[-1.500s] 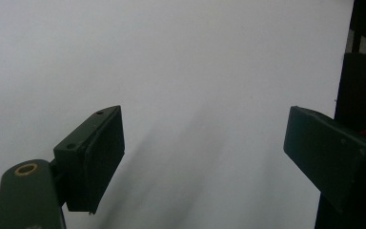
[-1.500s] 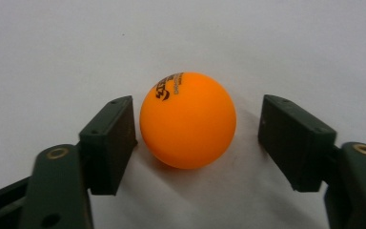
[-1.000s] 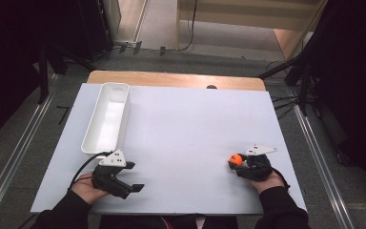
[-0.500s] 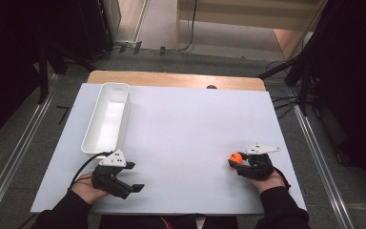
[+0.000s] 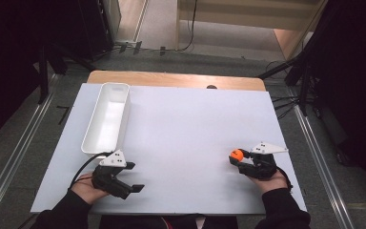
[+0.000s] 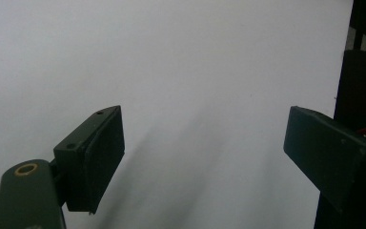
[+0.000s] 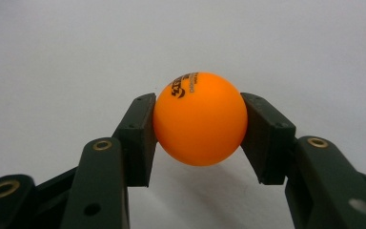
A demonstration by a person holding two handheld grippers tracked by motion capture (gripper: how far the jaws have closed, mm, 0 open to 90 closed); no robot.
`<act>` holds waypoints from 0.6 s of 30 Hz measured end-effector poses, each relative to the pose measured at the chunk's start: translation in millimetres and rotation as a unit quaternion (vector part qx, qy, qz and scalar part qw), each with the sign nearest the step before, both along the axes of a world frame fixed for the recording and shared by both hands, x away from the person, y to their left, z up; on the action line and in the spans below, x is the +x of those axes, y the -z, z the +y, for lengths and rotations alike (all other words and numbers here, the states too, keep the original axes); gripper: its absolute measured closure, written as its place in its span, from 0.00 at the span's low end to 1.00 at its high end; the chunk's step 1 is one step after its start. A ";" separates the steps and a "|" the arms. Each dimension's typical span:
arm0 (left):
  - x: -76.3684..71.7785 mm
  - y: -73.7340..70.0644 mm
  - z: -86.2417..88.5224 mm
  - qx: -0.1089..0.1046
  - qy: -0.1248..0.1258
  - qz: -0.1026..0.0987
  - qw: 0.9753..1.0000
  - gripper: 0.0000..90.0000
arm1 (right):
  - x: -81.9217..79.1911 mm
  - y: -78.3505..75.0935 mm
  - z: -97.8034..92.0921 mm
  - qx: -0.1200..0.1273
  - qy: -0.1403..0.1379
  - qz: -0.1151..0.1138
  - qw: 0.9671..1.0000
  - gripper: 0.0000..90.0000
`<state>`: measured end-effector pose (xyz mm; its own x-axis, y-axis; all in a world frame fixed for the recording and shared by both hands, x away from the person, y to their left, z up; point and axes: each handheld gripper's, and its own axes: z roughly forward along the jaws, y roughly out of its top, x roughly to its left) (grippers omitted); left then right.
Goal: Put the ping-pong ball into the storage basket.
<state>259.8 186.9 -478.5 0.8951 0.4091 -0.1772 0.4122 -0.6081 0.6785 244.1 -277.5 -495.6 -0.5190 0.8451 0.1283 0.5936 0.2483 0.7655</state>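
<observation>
The small glossy orange plastic ball (image 7: 200,118) sits pinched between my right gripper (image 7: 199,138)'s two black jaws, one pad against each side at its widest line, which I judge is what keeps so smooth and round a thing from squirting out. In the right gripper view it fills the middle of the frame, and a soft shadow lies under it on the white table top (image 7: 52,52); whether it hangs just clear of the surface or grazes it, I cannot tell. In the high view the ball (image 5: 237,154) is at the lower right of the frame, near the table's right edge, at the tip of my right gripper (image 5: 238,158).

Black printing curves over the ball's upper left face: a short word in capitals with a smaller line under it, too foreshortened for me to read.

My left gripper (image 5: 132,177) rests at the lower left of the high view with its jaws spread wide and nothing between them; in the left gripper view bare table shows in the gap. It seems simply parked out of the way.

The long white rectangular plastic tray (image 5: 88,139) lies in the upper left of the table, just beyond my left hand, and looks empty. I judge it the likely place for the ball, well apart across the table.
</observation>
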 end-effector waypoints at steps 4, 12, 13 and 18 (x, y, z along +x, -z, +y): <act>0.1 -0.2 0.1 0.002 0.000 0.001 1.000 0.16 | -2.5 -4.1 -0.3 0.011 -0.004 -0.009 1.000 0.54; 0.2 0.4 -0.1 0.000 0.000 0.002 1.000 0.16 | -3.0 -6.9 2.3 0.020 -0.014 -0.007 1.000 0.54; 0.3 0.4 -0.1 -0.001 0.000 0.002 1.000 0.15 | -3.0 -7.4 3.0 0.026 -0.023 -0.009 0.999 0.54; 0.4 0.7 -0.2 -0.001 -0.001 0.003 1.000 0.16 | -3.5 -8.0 6.2 0.031 -0.038 -0.007 0.999 0.54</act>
